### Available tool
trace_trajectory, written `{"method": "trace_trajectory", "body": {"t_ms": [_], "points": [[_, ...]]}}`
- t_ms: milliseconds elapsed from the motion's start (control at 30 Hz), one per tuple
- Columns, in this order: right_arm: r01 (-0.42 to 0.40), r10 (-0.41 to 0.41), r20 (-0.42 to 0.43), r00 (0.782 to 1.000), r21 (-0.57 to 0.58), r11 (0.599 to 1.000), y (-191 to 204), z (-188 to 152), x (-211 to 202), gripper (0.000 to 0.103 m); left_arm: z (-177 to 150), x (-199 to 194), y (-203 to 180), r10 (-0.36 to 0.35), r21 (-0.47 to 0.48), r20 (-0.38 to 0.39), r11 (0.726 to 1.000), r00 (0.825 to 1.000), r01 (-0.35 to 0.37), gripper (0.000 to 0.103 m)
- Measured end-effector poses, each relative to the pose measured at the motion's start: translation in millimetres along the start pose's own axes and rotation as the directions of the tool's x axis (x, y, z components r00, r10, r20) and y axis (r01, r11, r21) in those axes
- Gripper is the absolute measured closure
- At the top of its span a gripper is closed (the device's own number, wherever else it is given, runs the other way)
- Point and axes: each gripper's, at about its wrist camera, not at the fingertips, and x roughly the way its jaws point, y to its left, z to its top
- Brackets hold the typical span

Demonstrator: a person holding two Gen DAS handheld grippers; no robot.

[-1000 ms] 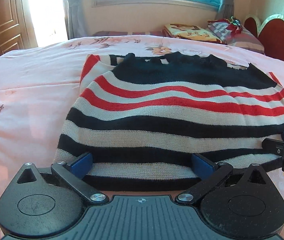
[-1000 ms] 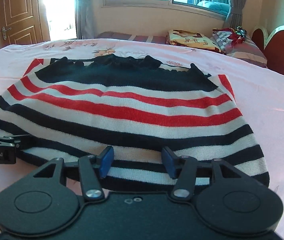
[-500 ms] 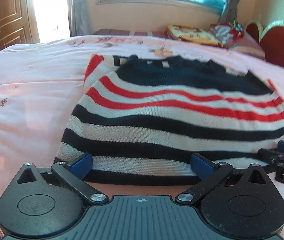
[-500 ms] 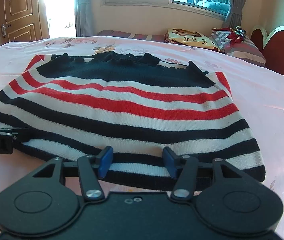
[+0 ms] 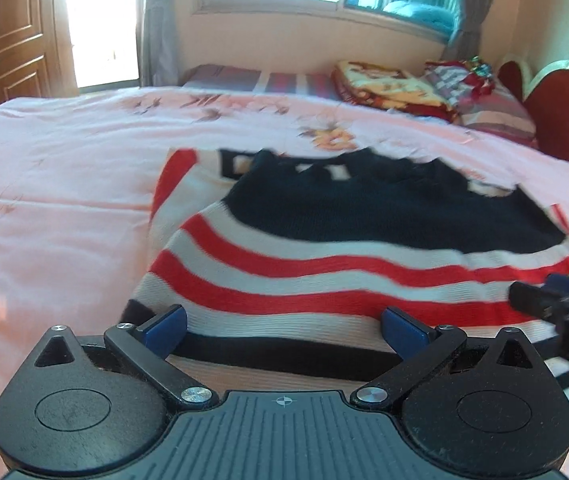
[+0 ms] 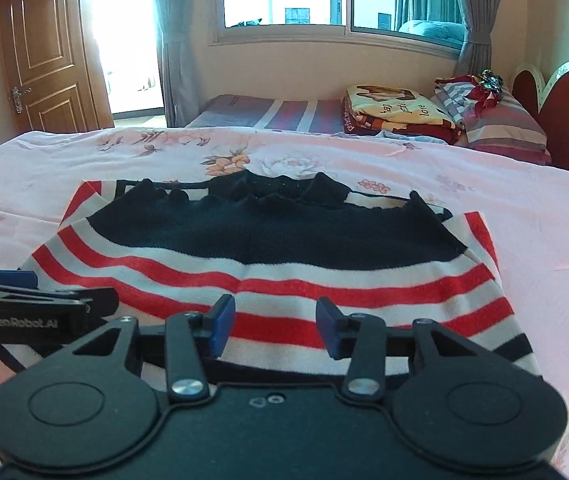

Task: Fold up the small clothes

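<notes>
Left wrist view: the left hand-held gripper has its jaws wide. The striped red, white & black knit sweater lies on the pink flowered bed, its near hem between the blue pads, not squeezed.

Right wrist view: the right hand-held gripper jaws have just been closing, now narrow w/ a gap, the sweater's hem between them.

Bare pink bedspread lies open left and right of the striped sweater, while folded blankets and a red headboard block the far right.
</notes>
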Motion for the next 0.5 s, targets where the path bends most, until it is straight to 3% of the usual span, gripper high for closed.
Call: {"method": "trace_trajectory", "body": {"t_ms": [100,200,300,400,500], "points": [[0.001,-0.001,-0.015,1.0,-0.024,1.0,4,1,12,0.059,-5,3,4,-0.008,0.044,0.022,0.999,1.0,0.007,0.0],[-0.002,-0.001,-0.069,0.998,-0.046,0.999,-1,-10,29,0.057,-4,3,8,-0.015,0.03,0.024,0.999,1.0,0.014,0.0],[-0.01,0.008,-0.074,0.997,-0.033,0.999,-3,-7,26,0.055,-3,0,5,0.005,0.026,0.017,1.0,1.0,-0.006,0.0],[-0.025,0.024,-0.029,0.999,-0.032,0.999,1,-3,13,0.054,-3,-11,-2,0.038,0.062,0.053,0.997,0.998,-0.042,0.0],[-0.023,0.019,-0.082,0.996,-0.055,0.998,6,-10,25,0.054,-5,-3,7,0.026,0.032,0.014,0.999,1.0,-0.026,0.0]]}}
